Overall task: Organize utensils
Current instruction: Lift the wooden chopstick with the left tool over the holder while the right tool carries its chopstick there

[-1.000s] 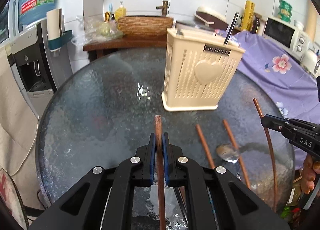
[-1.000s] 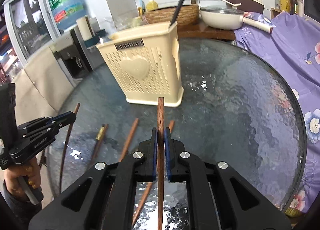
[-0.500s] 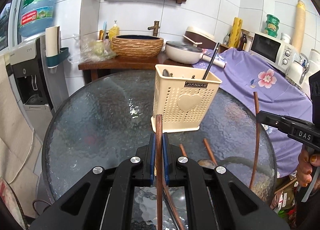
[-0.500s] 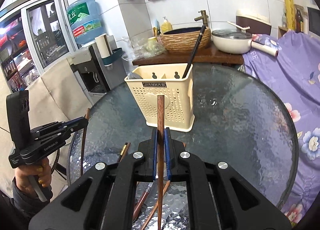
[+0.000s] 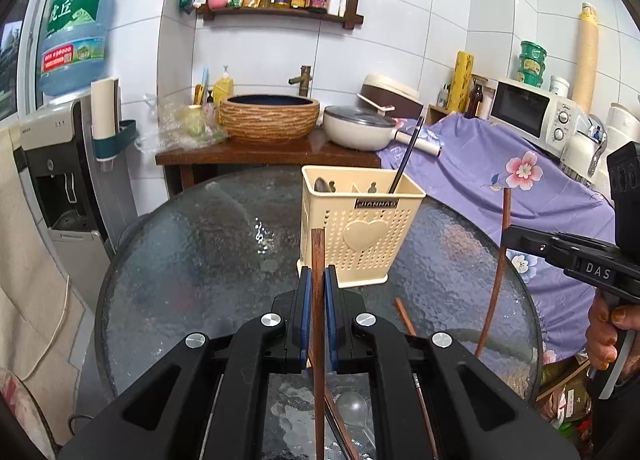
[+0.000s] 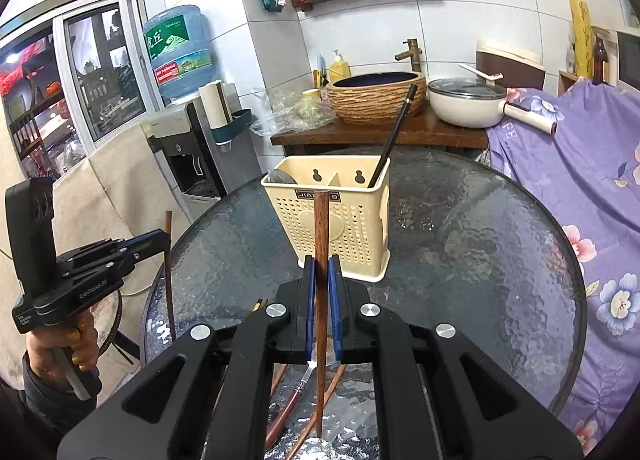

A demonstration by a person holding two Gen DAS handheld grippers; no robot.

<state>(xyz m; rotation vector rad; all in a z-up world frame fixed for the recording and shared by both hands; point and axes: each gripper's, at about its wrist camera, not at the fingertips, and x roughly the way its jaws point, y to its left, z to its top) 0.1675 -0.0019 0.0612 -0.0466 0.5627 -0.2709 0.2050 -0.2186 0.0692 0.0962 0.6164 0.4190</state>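
**Both chopsticks lifted, insert next**

Left gripper (image 5: pixel 314 292) jaws clamped on a wooden chopstick (image 5: pixel 318 260); right gripper (image 6: pixel 321 280) likewise on its chopstick (image 6: pixel 321 228). Both are held clear of the glass counter (image 6: pixel 480 260). Cream holder (image 6: pixel 336 220) stands just beyond, mid-counter. Next: bring tips over the right-hand compartment, beside the black chopstick (image 6: pixel 394 140), then drop.

We count two grippers, the left gripper (image 5: pixel 314 280) and the right gripper (image 6: pixel 321 272), each clamped on one brown chopstick: the left chopstick (image 5: pixel 318 260) and the right chopstick (image 6: pixel 321 228). We see one cream utensil holder (image 6: pixel 340 228) on one round glass table (image 6: pixel 480 240), with one black chopstick (image 6: pixel 392 140) and one spoon (image 6: pixel 280 177) standing inside. More brown utensils lie below the grippers; we cannot count those.
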